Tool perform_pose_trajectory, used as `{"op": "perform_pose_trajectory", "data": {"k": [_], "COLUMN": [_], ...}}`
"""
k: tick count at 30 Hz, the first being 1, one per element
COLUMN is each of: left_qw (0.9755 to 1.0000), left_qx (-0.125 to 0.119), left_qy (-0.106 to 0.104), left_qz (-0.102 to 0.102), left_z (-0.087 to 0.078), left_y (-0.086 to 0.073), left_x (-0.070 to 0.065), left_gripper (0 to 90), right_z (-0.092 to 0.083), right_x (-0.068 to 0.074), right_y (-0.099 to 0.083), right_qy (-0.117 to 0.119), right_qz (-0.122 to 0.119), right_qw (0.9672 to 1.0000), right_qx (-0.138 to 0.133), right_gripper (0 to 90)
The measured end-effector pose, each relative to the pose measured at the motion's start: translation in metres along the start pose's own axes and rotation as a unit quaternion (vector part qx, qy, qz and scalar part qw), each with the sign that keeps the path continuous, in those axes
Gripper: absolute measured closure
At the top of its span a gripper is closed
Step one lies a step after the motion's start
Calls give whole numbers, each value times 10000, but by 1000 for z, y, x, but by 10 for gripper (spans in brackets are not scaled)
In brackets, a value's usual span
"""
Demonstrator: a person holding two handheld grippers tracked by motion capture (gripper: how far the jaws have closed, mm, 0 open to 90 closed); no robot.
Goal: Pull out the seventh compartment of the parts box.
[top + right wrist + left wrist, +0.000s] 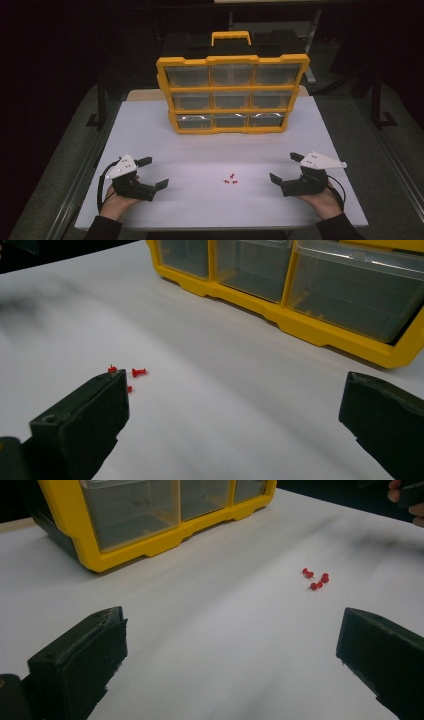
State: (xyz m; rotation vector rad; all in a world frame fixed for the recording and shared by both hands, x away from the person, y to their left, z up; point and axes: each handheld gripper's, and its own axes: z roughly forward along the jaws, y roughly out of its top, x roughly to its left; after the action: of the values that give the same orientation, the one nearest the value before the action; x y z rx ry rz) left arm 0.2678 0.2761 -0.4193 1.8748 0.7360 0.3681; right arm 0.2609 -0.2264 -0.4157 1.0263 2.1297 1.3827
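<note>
1. Your left gripper [153, 173] & right gripper [286, 167] both rest low on the table [200, 210], jaws wide, holding nothing.
2. Pins [230, 179] lie loose btwn them, nearer the right one, prob. so either can reach.
3. Organizer [232, 95] stands upright behind, drawers facing you & shut, likely where pins go.

1. The drawer cabinet [232, 95] stands upright on the worktop [200, 145] at the middle of its far edge.
2. The pushpins [230, 179] lie together near the middle of the near edge, well before the cabinet.
3. The left gripper [152, 173] rests by the near left corner, the right gripper [283, 167] by the near right corner, with the pushpins between them.
</note>
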Motion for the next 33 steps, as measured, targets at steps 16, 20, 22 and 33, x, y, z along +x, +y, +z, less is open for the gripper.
{"op": "perform_pose_trajectory", "data": {"k": [16,20,22,33], "left_qw": [10000,10000,10000,9999], "left_qx": [9,-16,6,-66], "left_qy": [0,-17,-27,-60], "left_qz": [40,54,73,56], "left_z": [5,8,10,17], "left_y": [3,5,6,10], "left_x": [1,-1,-2,-4], "left_gripper": [0,0,0,0], "right_z": [3,3,3,2], "right_x": [3,3,3,2], "right_y": [1,1,1,1], "right_qy": [175,191,197,209], "right_qz": [-44,-31,-25,-4], "right_qw": [9998,9998,9998,9997], "right_qx": [-25,-40,-44,-84], "right_gripper": [0,0,0,0]}}
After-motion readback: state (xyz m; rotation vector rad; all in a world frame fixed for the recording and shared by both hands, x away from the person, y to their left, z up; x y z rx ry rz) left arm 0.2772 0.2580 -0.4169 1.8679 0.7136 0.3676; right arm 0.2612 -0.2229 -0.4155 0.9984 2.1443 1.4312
